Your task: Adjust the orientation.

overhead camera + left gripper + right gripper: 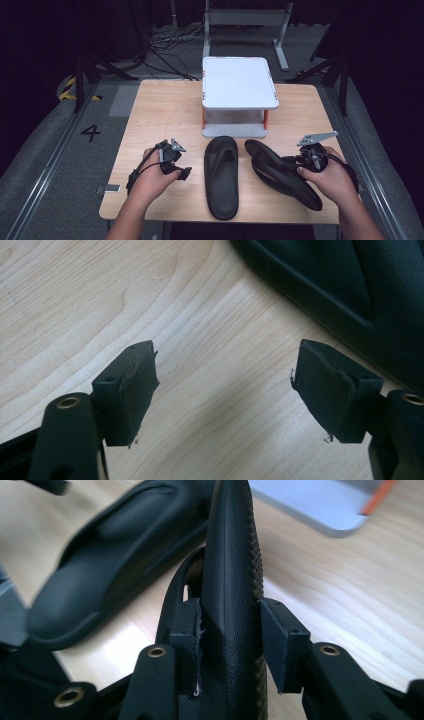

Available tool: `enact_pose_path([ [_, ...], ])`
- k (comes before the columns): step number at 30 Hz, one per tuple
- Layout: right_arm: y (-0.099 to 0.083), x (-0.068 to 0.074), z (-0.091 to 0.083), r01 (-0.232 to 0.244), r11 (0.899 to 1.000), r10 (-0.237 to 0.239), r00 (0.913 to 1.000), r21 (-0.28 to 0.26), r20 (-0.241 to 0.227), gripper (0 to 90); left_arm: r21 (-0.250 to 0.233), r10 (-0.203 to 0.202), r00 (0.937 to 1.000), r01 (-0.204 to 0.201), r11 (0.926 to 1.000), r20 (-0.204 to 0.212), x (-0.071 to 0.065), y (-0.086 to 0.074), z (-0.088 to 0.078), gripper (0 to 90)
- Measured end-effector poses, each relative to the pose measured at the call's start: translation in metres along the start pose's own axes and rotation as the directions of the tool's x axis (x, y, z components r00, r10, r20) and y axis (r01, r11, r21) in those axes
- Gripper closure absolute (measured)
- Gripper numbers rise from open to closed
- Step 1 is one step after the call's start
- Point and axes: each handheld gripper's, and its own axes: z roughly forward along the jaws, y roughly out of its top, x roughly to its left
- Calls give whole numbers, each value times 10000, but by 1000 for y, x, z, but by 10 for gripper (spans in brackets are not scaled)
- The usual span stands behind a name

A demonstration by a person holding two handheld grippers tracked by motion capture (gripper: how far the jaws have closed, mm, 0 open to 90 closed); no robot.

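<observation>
Right tool [227,645]: clamped across the right slipper [287,175], which is tipped on edge on the surface [165,110].
Left tool [225,390]: jaws apart, empty, beside the flat left slipper [221,175].
Grip: keep pads square on the sole.
Lift: probably slowly, clear of its mate.

between left jaws: bare desk [220,405] | just right of left jaws: flat slipper [221,175] blocks | beyond right jaws: white stand [239,82] blocks
</observation>
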Motion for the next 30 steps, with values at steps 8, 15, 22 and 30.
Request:
enact_pose_path([
  [8,-4,-11,2,331,9994,-312,9870,-92,1578,599,73,65,10000,-65,10000,55,0,0,4,260],
  [15,-11,-35,5,313,9988,-199,9638,-387,2660,594,128,95,9999,-96,9999,87,-1,1,6,260],
  [22,-16,-50,9,169,9974,46,9559,-706,2937,591,179,80,9998,-83,9998,170,-1,0,8,260],
  [30,-21,-63,6,-140,9884,603,9503,-1514,3054,564,210,111,9998,-115,9997,164,-1,-1,9,260],
])
